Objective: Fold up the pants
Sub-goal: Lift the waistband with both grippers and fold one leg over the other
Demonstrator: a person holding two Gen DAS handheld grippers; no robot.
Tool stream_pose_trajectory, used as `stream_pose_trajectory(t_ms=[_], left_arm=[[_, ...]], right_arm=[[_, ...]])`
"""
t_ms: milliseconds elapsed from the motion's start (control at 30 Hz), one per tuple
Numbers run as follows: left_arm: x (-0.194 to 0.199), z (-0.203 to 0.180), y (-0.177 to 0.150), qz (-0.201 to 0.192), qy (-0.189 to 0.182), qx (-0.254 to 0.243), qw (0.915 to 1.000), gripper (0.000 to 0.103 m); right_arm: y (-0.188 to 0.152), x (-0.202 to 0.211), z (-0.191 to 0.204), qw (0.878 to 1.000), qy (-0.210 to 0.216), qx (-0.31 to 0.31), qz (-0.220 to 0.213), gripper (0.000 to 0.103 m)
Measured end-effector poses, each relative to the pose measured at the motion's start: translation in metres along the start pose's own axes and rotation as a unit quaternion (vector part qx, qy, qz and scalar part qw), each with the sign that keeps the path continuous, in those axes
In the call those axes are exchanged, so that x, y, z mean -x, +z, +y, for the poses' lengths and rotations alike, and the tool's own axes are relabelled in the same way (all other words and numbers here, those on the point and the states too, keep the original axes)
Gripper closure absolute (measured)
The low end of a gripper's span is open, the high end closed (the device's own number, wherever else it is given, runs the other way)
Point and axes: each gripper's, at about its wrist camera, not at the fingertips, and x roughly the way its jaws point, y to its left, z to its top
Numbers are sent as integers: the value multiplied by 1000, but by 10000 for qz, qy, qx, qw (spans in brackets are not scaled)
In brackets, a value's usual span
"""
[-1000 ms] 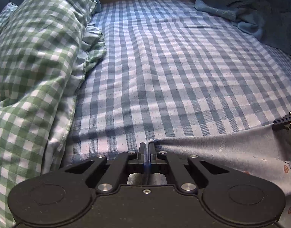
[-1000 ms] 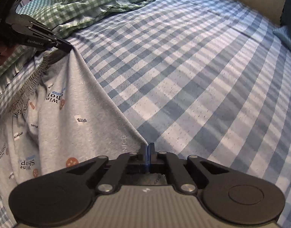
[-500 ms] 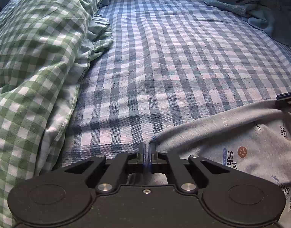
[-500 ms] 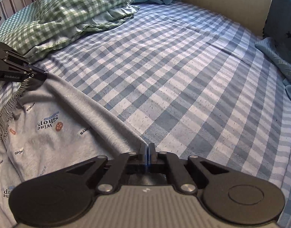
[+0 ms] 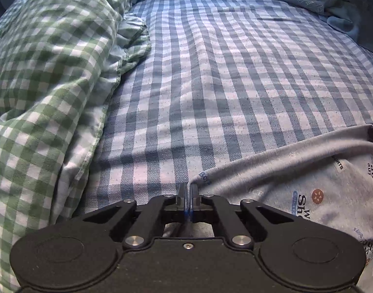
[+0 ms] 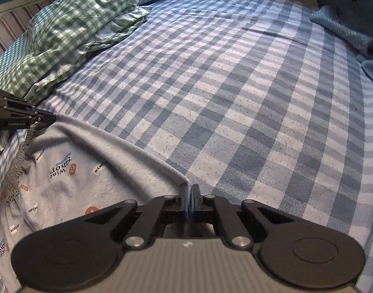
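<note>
The pants [image 5: 296, 178] are light grey with small printed logos and lie at the near edge of the blue checked bed. My left gripper [image 5: 188, 187] is shut on one corner of their edge. My right gripper [image 6: 189, 190] is shut on the other corner, and the pants [image 6: 88, 171] spread to its left. The left gripper also shows at the left edge of the right wrist view [image 6: 43, 118]. The edge between the two grippers hangs slack and low over the sheet. The rest of the pants falls below both views.
A green checked pillow [image 5: 47, 68] fills the left side of the bed; it also shows in the right wrist view [image 6: 71, 29]. Blue clothes [image 5: 332, 2] are heaped at the far right. The blue checked sheet [image 6: 235, 102] stretches ahead. A fringed cloth [image 6: 18, 163] lies near left.
Both grippers have carried the pants forward and down over the bed. The taut held edge has gone slack and more of the printed fabric now rests on the sheet.
</note>
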Motion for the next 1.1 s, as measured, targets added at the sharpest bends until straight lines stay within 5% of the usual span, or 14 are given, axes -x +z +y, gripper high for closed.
stream_pose_trajectory(t_ms=[167,400,567,733,900,1100], left_arm=[[61,-3,-23,-876,-22,-188,9960,103],[162,-15,-125,-1867,-199,-1189,9750,103],[191,-29,-200,-1851,-332,-1531,9702,103],[174,-47,-260,-1498,-397,-1868,9701,103],[167,-56,-289,-1448,-321,-2046,9676,103],[183,-58,-304,-1551,-349,-2525,9544,103]], right_arm=[[-22,72,29,9959,-273,202,-839,101],[-104,177,100,9875,-421,717,-1341,101],[-171,197,151,9878,-586,923,-1113,102],[-228,178,188,9868,-896,1130,-742,102],[-260,162,204,9852,-1111,1129,-655,102],[-274,179,224,9816,-1195,1333,-664,102]])
